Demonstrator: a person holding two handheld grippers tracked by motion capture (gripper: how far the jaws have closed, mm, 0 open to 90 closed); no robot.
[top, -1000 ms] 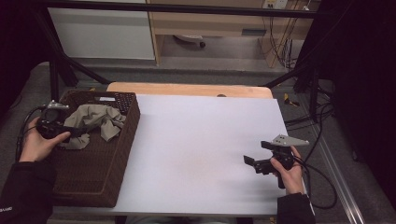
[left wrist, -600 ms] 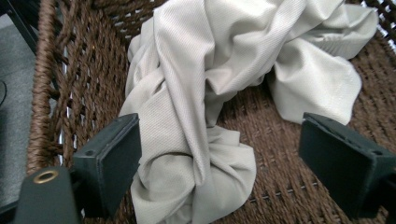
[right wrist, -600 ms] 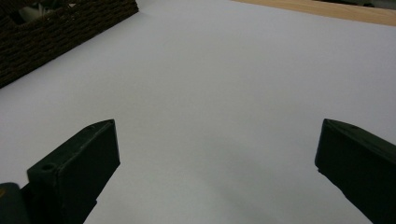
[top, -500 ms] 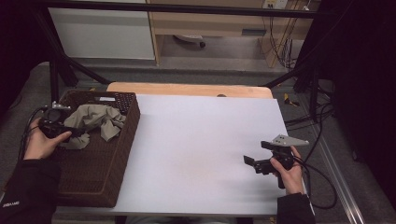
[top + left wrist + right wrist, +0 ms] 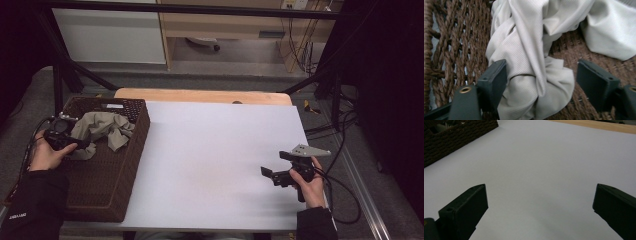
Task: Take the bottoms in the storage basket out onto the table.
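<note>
A crumpled beige cloth (image 5: 102,131) lies in the far part of a brown wicker basket (image 5: 131,165) at the table's left end. My left gripper (image 5: 82,144) reaches into the basket from the left. In the left gripper view a bunched fold of the cloth (image 5: 531,62) sits between the jaws of my left gripper (image 5: 541,85). The jaws have just been closing. One pad touches the fold and the other stands apart from it. My right gripper (image 5: 274,165) hovers open over the white table top (image 5: 215,150) near the right front, nothing between the jaws of this gripper (image 5: 540,205).
The white sheet covers a wooden table whose far edge (image 5: 200,95) shows. The basket wall (image 5: 456,135) lies far off in the right gripper view. Black frame posts and cables (image 5: 340,125) stand beyond the right edge.
My left gripper has sunk a little into the basket toward the cloth and its jaws have narrowed around the fold. The right hand has kept still.
</note>
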